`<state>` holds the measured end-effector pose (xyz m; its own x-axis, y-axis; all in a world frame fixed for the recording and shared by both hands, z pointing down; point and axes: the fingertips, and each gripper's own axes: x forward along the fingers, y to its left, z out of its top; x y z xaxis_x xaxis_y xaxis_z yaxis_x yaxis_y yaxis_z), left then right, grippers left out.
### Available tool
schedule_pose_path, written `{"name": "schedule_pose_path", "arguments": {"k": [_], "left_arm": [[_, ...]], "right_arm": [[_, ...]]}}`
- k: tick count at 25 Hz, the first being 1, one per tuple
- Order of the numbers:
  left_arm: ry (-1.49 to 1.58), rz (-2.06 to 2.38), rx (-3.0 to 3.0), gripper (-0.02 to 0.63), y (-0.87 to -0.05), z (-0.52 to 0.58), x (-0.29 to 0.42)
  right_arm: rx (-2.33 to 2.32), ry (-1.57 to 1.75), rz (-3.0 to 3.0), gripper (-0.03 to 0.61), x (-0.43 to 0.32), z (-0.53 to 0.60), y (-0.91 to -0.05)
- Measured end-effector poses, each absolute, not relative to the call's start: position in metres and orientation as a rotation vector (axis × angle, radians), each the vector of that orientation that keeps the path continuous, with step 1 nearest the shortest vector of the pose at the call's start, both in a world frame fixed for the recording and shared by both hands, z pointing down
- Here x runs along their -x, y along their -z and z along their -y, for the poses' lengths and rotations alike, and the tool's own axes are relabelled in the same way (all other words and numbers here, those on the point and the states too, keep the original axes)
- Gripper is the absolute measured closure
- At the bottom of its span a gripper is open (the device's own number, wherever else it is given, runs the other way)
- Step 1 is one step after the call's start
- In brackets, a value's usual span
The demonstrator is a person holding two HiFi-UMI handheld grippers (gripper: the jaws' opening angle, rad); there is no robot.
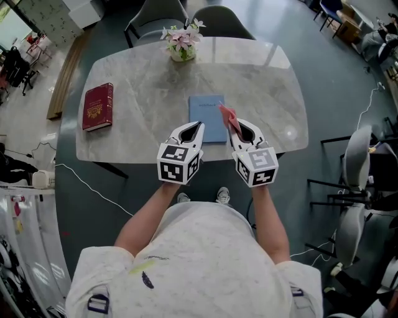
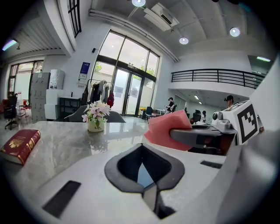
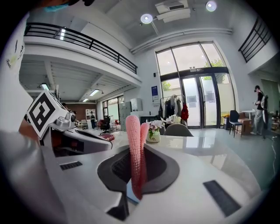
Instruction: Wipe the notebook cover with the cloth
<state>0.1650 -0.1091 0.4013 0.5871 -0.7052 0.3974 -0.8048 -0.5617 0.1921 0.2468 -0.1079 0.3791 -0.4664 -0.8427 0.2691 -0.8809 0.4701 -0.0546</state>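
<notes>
The light blue notebook (image 1: 205, 115) lies flat on the marble table (image 1: 143, 87), near its front edge. My right gripper (image 1: 235, 126) hovers over the notebook's right edge, shut on a folded pink cloth (image 1: 227, 115). In the right gripper view the cloth (image 3: 134, 144) stands upright between the jaws, with a blue sliver of notebook (image 3: 131, 193) below. My left gripper (image 1: 198, 127) is at the notebook's front left corner, shut with nothing in it. The left gripper view shows the cloth (image 2: 165, 129) held by the right gripper (image 2: 201, 136) just to the right.
A dark red book (image 1: 98, 106) lies at the table's left end. A small pot of pink flowers (image 1: 182, 45) stands at the far edge. Chairs (image 1: 155, 18) sit behind the table and more chairs (image 1: 357, 155) to the right. A white cable (image 1: 93, 186) runs across the floor.
</notes>
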Motion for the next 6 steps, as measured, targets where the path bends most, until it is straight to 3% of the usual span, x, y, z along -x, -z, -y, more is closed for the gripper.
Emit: {"name": "schedule_pose_path", "arguments": {"k": [6], "left_arm": [[-0.407,1.225,-2.458,0.607,-0.4052,0.1084,-0.1708]], "right_arm": [[-1.482,-0.277,2.518,0.563,-0.2515,0.1089,-0.3804]]}}
